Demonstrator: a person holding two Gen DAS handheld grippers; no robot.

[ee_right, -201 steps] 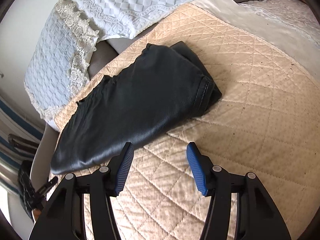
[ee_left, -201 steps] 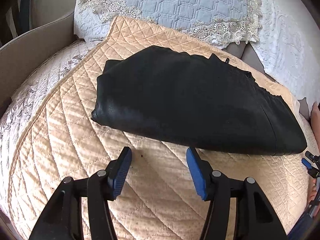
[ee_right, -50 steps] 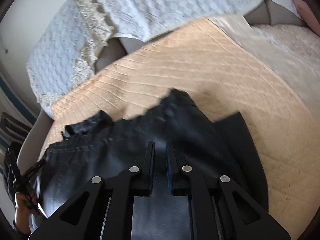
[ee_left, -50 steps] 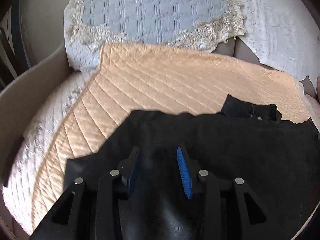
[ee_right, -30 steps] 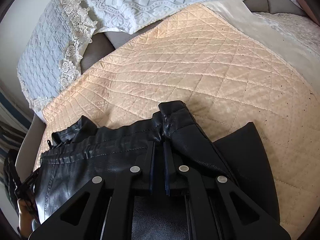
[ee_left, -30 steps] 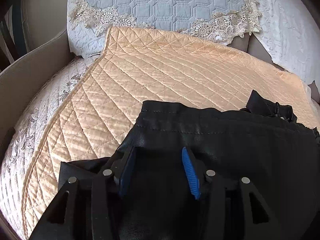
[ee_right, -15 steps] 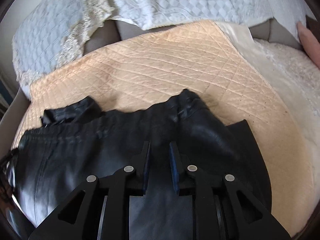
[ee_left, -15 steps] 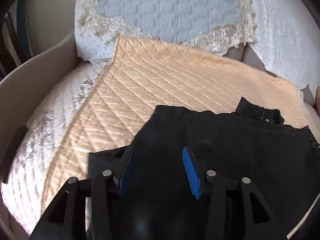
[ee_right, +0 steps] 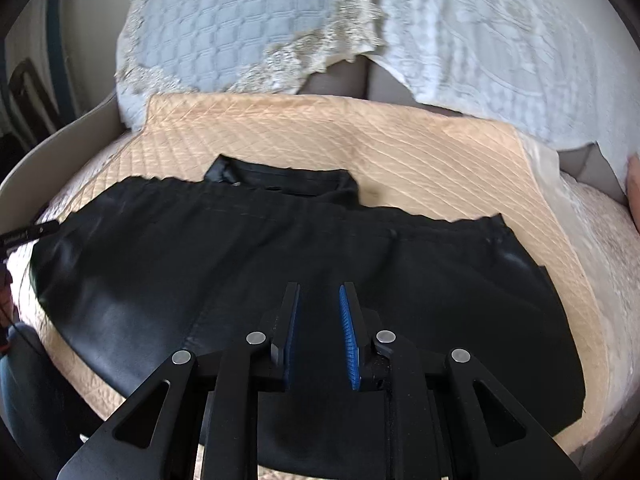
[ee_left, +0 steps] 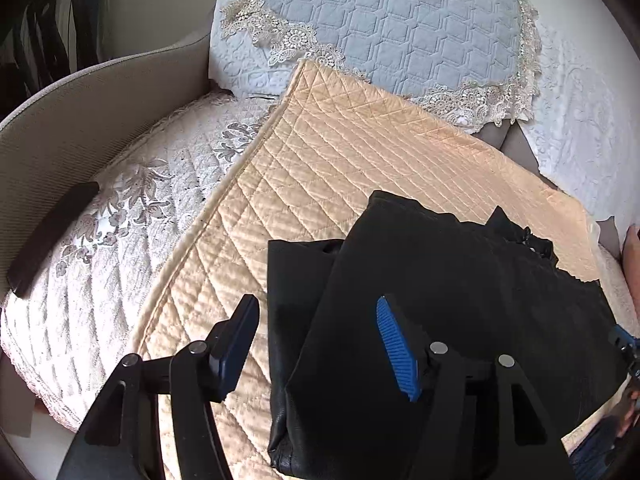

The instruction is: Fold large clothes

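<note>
Quilted peach cover (sofa seat), lace-edged cushion, black garment

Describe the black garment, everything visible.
The black garment looks like smooth leather with a slight sheen, stitched seams and a gathered far edge. It lies folded and fairly flat on the peach quilted cover, with a second layer sticking out at its left end in the left wrist view. The left hand-held gripper, jaws opening, and the right hand-held gripper are over it; neither visibly pinches it.
</note>
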